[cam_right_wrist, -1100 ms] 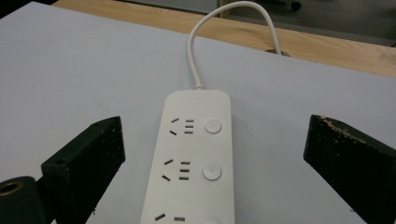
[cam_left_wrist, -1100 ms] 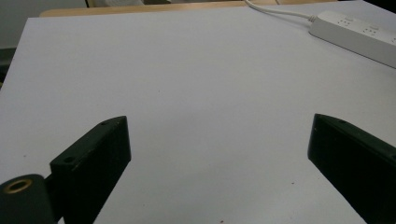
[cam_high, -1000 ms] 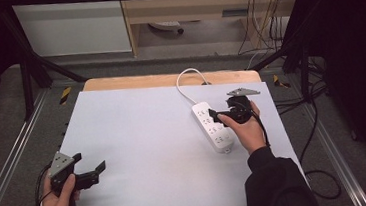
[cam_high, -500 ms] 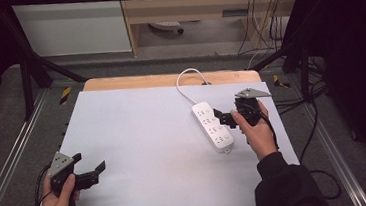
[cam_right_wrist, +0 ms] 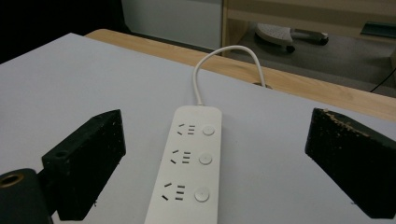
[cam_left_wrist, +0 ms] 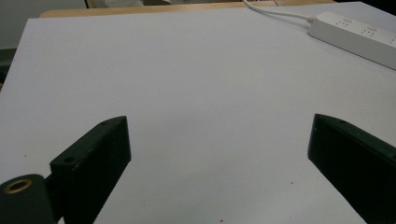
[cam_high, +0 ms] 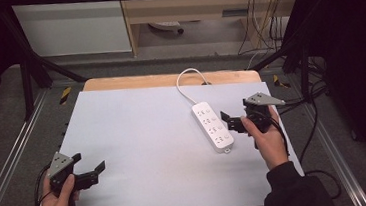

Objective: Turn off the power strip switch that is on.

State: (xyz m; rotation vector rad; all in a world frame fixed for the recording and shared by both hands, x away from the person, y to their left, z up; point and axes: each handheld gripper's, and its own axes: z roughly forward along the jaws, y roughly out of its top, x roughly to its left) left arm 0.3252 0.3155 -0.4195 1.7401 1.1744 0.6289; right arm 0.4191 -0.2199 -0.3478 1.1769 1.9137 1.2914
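Note:
A white power strip (cam_high: 213, 127) with several sockets and round buttons lies on the right half of the white tabletop (cam_high: 138, 132). Its white cable (cam_high: 188, 82) loops back over the far edge. My right gripper (cam_high: 228, 121) stands open just right of the strip, with nothing between its jaws. In the right gripper view the power strip (cam_right_wrist: 189, 163) runs lengthwise between the spread jaws of the right gripper (cam_right_wrist: 217, 135). My left gripper (cam_high: 88, 162) is open and empty near the front left corner. In the left gripper view the left gripper (cam_left_wrist: 219, 154) faces bare tabletop, with the power strip (cam_left_wrist: 359, 35) far off at upper right.
A wooden strip (cam_high: 134, 82) borders the table's far edge. Metal rails (cam_high: 5, 163) run along both sides of the table. Dark cables (cam_high: 317, 106) trail on the floor at the right, and a low shelf (cam_high: 197, 6) stands behind.
My right gripper has drawn back a little to the right, off the power strip. The left gripper and the strip have stayed put.

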